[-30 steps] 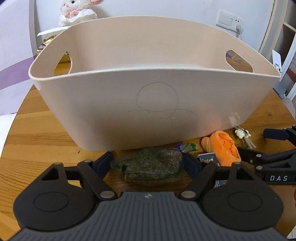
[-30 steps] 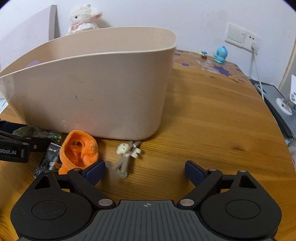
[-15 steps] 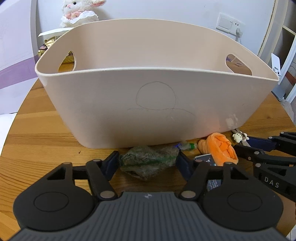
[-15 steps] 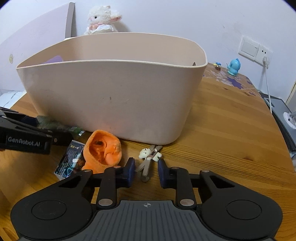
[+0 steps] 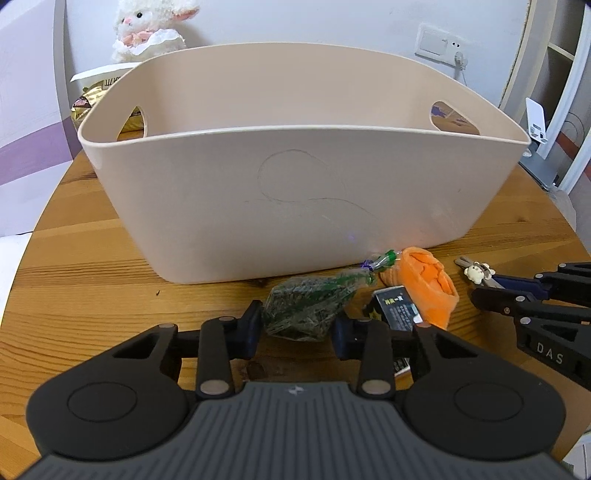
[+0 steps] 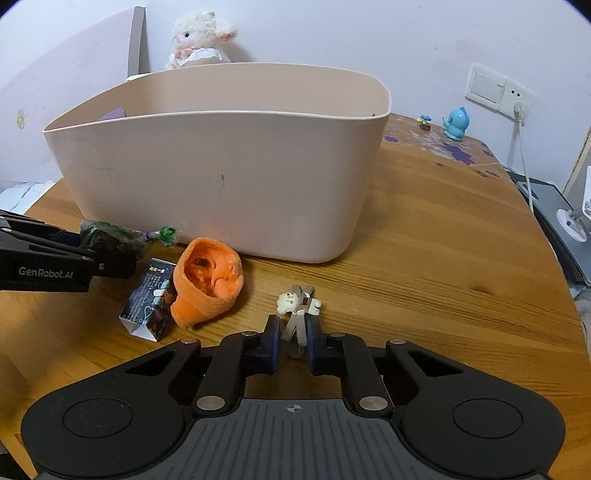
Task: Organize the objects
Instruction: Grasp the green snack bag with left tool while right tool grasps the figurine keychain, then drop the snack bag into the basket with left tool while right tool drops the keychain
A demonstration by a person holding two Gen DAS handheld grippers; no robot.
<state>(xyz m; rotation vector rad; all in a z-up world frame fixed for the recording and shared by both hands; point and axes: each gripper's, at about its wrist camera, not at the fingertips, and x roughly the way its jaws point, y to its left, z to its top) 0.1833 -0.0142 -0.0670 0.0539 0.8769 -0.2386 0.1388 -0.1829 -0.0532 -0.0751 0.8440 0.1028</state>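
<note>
Wood tabletop [image 6: 443, 236], round-edged, carries a tall beige plastic basket [image 5: 295, 206] with cut-out handles at both ends. Along the basket's near wall lies a short row of small things. The left gripper [image 5: 295, 328] has its blue pads pressed in on a clear bag of dark green dried leaves [image 5: 310, 302], whose tied neck points toward the basket's base; whether the bag is clear of the wood I cannot tell. Just right of it lies a small dark printed carton [image 6: 151, 299] on its side, and touching the carton is a rolled orange knit piece [image 6: 208, 280] (its open end faces the right wrist camera). Near the orange piece, toward the right edge, lies a little cream bear charm on grey straps [image 6: 299, 310]. The right gripper [image 6: 291, 345] is drawn nearly together around the lower end of those straps, pinching them low against the wood.

Right of the basket the tabletop is bare wood out to the curved rim. At the far right corner stand a blue figurine [image 6: 456, 123] and a tiny mushroom toy [image 6: 424, 122]. Behind the basket, at the far edge, sits a white plush lamb [image 5: 151, 26].
</note>
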